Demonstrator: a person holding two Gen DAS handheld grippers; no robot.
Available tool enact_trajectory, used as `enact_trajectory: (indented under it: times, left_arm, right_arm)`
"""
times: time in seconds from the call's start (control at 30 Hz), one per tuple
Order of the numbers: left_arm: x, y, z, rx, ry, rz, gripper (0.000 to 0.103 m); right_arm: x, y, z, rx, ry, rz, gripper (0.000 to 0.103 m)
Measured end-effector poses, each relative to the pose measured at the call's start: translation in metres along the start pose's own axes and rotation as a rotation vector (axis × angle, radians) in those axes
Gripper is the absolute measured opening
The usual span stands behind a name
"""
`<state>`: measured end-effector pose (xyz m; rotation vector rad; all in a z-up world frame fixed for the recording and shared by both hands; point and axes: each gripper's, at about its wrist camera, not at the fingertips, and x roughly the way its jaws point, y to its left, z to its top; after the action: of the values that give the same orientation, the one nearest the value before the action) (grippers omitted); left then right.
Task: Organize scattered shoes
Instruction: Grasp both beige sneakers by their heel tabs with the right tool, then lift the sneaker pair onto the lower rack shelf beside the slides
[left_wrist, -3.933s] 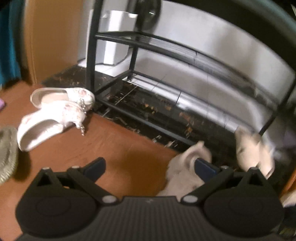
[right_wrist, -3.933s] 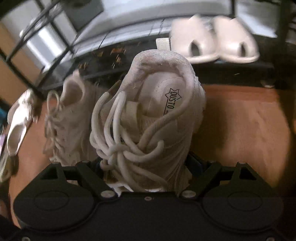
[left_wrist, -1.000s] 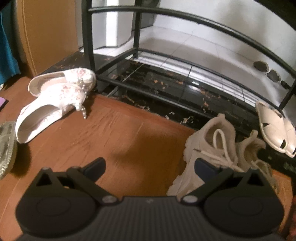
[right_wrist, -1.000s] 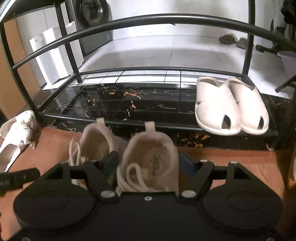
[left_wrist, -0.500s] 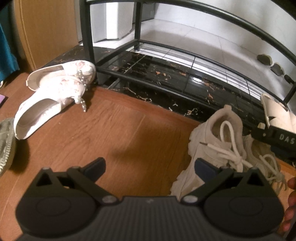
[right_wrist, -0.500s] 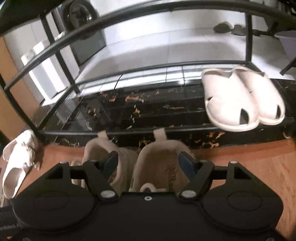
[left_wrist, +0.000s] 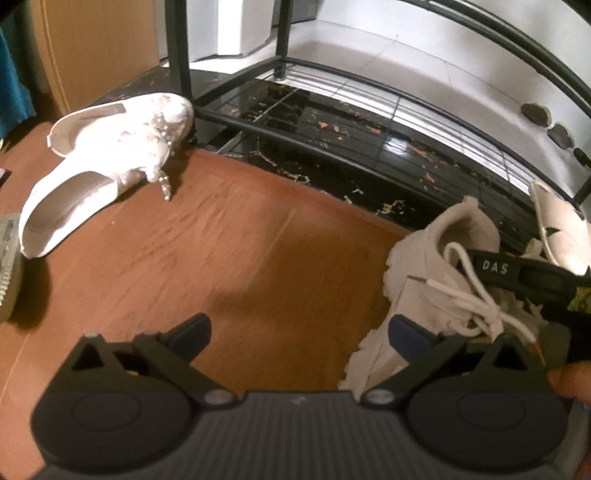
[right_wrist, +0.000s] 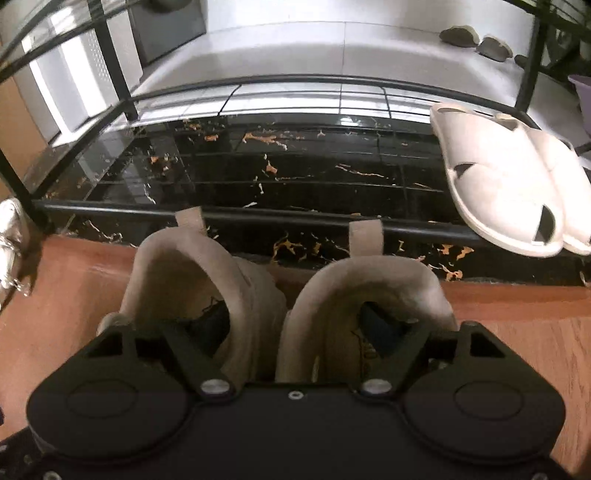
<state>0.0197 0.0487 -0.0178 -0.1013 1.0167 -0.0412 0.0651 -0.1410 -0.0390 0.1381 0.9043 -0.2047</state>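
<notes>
Two beige sneakers (right_wrist: 207, 291) (right_wrist: 373, 295) stand side by side on the wood floor, heels toward the black shoe rack (right_wrist: 258, 218). My right gripper (right_wrist: 295, 328) is open, one finger inside each sneaker's opening, straddling their two inner walls. In the left wrist view the left sneaker (left_wrist: 436, 266) shows with the right gripper's finger (left_wrist: 517, 273) over it. My left gripper (left_wrist: 299, 332) is open and empty above bare floor. Two white heeled shoes (left_wrist: 110, 158) lie at the rack's left post.
A pair of white slippers (right_wrist: 509, 184) sits on the rack's bottom shelf at the right. A grey shoe edge (left_wrist: 7, 266) lies at the far left. A wooden cabinet (left_wrist: 92, 48) stands left of the rack. Dark slippers (right_wrist: 472, 40) lie on the white tile beyond.
My right gripper has moved forward and down, so its fingers now sit inside the two sneakers. My left gripper has drifted slightly closer to the rack and stays open.
</notes>
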Motion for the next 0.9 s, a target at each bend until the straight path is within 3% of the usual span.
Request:
enact_trajectory:
  times: [0.03,0.07,0.13,0.2,0.4,0.6,0.73,0.9]
  left_arm:
    - [0.001,0.000,0.000,-0.004,0.004,0.004,0.102]
    - [0.002,0.001,0.000,-0.006,0.008,0.007,0.102]
    - [0.004,0.001,0.000,-0.009,0.014,0.012,0.102]
    - [0.003,0.002,0.000,-0.011,0.012,0.009,0.102]
    - [0.001,0.003,-0.001,-0.017,0.008,-0.002,0.102]
    - [0.000,0.001,0.000,-0.017,-0.009,-0.006,0.102]
    - [0.000,-0.001,0.002,-0.003,-0.040,0.006,0.102]
    - [0.011,-0.003,0.002,0.007,-0.030,0.024,0.102]
  right_arm:
    - [0.001,0.001,0.000,-0.008,-0.006,0.019,0.056]
    - [0.000,0.003,-0.002,-0.011,-0.016,0.022,0.055]
    - [-0.001,0.004,-0.004,-0.011,-0.037,0.018,0.040]
    - [-0.006,0.005,-0.012,-0.015,-0.085,0.031,0.037]
    - [-0.034,0.002,-0.019,-0.014,-0.211,0.064,0.035]
    - [-0.058,-0.004,0.035,-0.021,-0.391,0.082,0.034]
    - [-0.036,-0.010,0.077,-0.022,-0.469,0.084,0.035]
    - [-0.006,-0.014,0.086,-0.022,-0.498,0.076,0.044]
